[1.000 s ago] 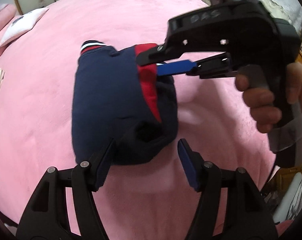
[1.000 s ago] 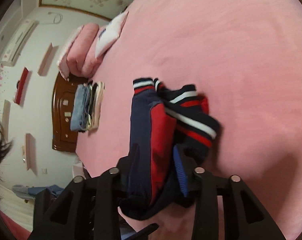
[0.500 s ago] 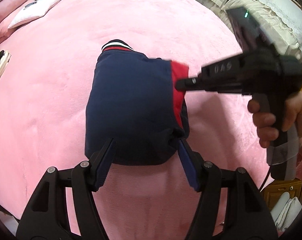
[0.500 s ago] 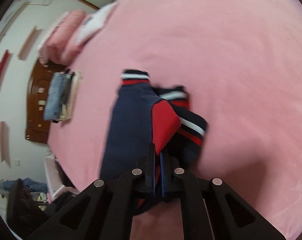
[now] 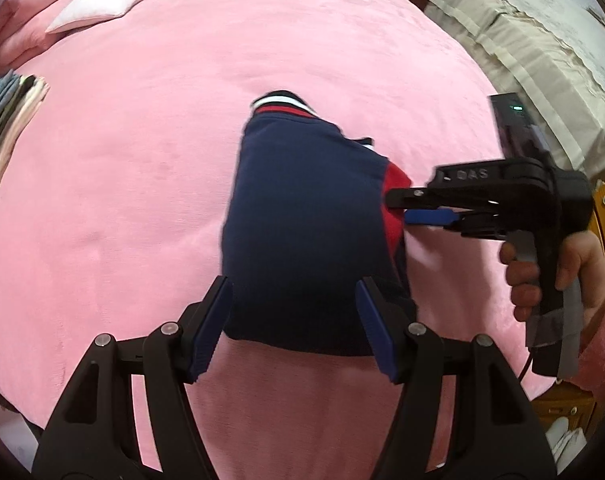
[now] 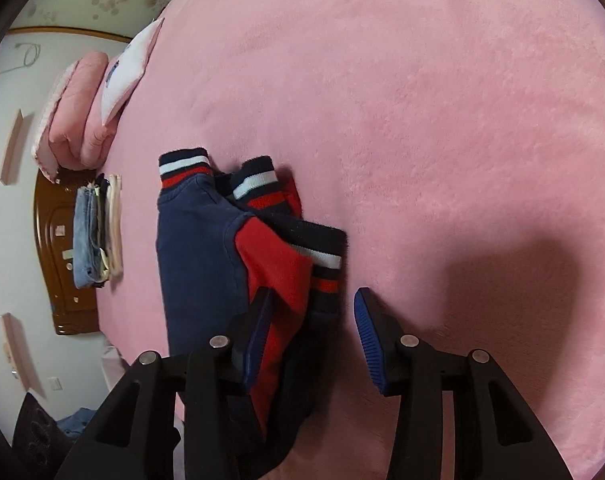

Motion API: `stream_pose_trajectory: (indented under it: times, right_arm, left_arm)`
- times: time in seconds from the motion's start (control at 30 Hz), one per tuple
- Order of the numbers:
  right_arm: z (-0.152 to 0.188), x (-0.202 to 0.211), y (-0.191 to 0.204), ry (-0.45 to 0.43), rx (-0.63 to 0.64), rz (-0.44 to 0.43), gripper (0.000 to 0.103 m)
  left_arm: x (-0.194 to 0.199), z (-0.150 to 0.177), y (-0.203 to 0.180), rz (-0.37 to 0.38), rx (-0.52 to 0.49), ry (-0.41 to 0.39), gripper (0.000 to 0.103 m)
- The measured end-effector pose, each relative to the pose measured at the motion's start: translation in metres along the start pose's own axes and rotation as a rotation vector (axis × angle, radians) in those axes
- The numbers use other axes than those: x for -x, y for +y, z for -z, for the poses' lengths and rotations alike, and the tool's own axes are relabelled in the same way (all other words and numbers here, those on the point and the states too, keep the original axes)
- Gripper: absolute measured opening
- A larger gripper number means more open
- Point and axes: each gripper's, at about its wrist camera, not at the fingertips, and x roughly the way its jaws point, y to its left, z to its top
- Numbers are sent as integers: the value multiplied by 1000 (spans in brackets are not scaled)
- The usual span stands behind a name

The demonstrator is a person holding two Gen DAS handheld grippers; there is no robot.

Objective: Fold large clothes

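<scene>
You're looking at a navy-and-red knit sweater with striped cuffs [image 5: 302,232], already gathered into a compact bundle on the pink plush bedspread [image 5: 142,140], so the folding is looking nearly finished; probably only a tidy-up is remaining. Your left gripper [image 5: 294,320] is standing wide open, straddling the bundle's near edge without pinching. Your right gripper [image 6: 308,336] is gaping open too, one finger lying over the red panel, though whether it's touching the cloth is hard to tell.
</scene>
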Motion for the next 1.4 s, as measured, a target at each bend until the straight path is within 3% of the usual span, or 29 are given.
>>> stream_pose_trajectory:
  times: [0.1, 0.17, 0.37, 0.53, 0.63, 0.73, 0.8, 0.87, 0.97, 1.03, 1.1, 1.17, 1.27, 1.33, 1.4]
  right_arm:
    - [-1, 1, 20, -42, 109, 20, 19]
    - [-6, 7, 37, -51, 209, 23, 17]
    - [-17, 46, 67, -150, 376, -101, 11]
    - [-37, 25, 50, -80, 375, 153, 9]
    - [-35, 17, 43, -80, 443, 215, 11]
    - [-31, 37, 38, -112, 415, 227, 11]
    - [-21, 60, 38, -139, 406, 191, 11]
    - [-10, 78, 43, -128, 404, 73, 11]
    - [13, 83, 52, -24, 439, -89, 11]
    - [30, 66, 58, 58, 484, -112, 11]
    - [43, 46, 58, 131, 513, -69, 11]
    - [53, 38, 49, 159, 529, -1, 11]
    - [57, 41, 31, 129, 488, 86, 11]
    - [58, 47, 15, 110, 447, 217, 11]
    - [60, 58, 2, 119, 405, 219, 11]
  left_arm:
    - [-1, -1, 9, -14, 38, -5, 61]
    - [-2, 0, 13, -20, 59, 0, 61]
    - [-9, 5, 9, -10, 72, 31, 61]
    - [-23, 1, 7, 17, 75, 61, 61]
    - [-24, 3, 0, 31, 68, 84, 61]
    - [-19, 1, -2, 22, 35, 74, 61]
    - [-13, -3, 1, 28, 21, 74, 61]
    - [-10, -8, 7, 46, 24, 74, 61]
    - [-14, -15, 16, 53, 44, 90, 61]
    - [-25, -16, 21, 69, 62, 135, 61]
    - [-38, -14, 24, 57, 70, 192, 60]
    - [-48, -9, 25, -2, 59, 229, 60]
    - [-58, 1, 30, -55, 71, 264, 60]
    - [-56, 4, 32, -50, 92, 255, 60]
    - [-49, 4, 32, -45, 99, 229, 60]
